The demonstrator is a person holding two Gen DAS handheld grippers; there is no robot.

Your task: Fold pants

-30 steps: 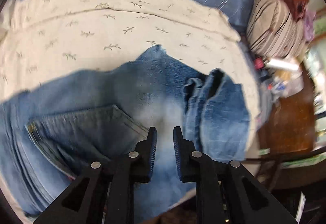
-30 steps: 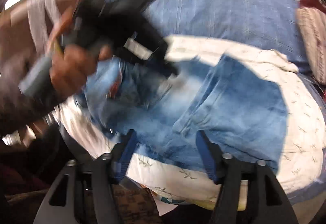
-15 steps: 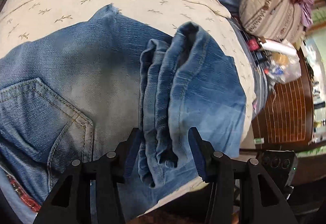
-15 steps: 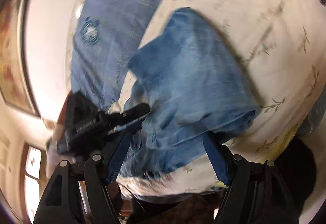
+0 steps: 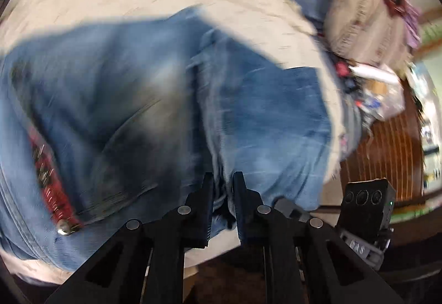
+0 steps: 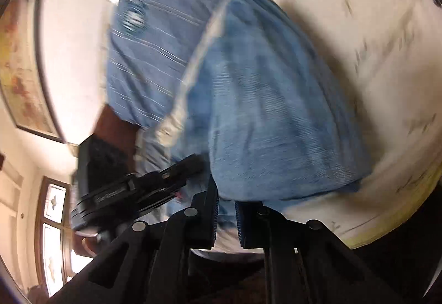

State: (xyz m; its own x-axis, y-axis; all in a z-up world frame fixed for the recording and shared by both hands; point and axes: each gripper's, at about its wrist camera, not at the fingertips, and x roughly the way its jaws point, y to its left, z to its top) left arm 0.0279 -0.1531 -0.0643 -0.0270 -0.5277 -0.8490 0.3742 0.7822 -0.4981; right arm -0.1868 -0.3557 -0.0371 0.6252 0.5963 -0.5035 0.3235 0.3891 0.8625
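Blue jeans (image 5: 124,99) lie on a cream leaf-print bed cover (image 5: 110,0), with the legs folded over into a thick bundle (image 5: 270,116) at the right. My left gripper (image 5: 223,179) is shut on the near edge of that bundle. In the right wrist view the folded jeans (image 6: 270,116) fill the middle, and my right gripper (image 6: 227,199) is shut on their near edge. The left gripper's body (image 6: 132,193) shows just to the left. Both views are motion-blurred.
A blue striped sheet (image 6: 154,36) lies beyond the cream cover. A striped pillow (image 5: 364,25) and small clutter (image 5: 375,94) sit at the right, above a wooden floor (image 5: 386,149). The bed's near edge runs just under both grippers. A window (image 6: 52,235) is at lower left.
Both grippers were open around the folded edge of the jeans half a second ago; both have now closed on it. Both views have shifted and blurred with motion.
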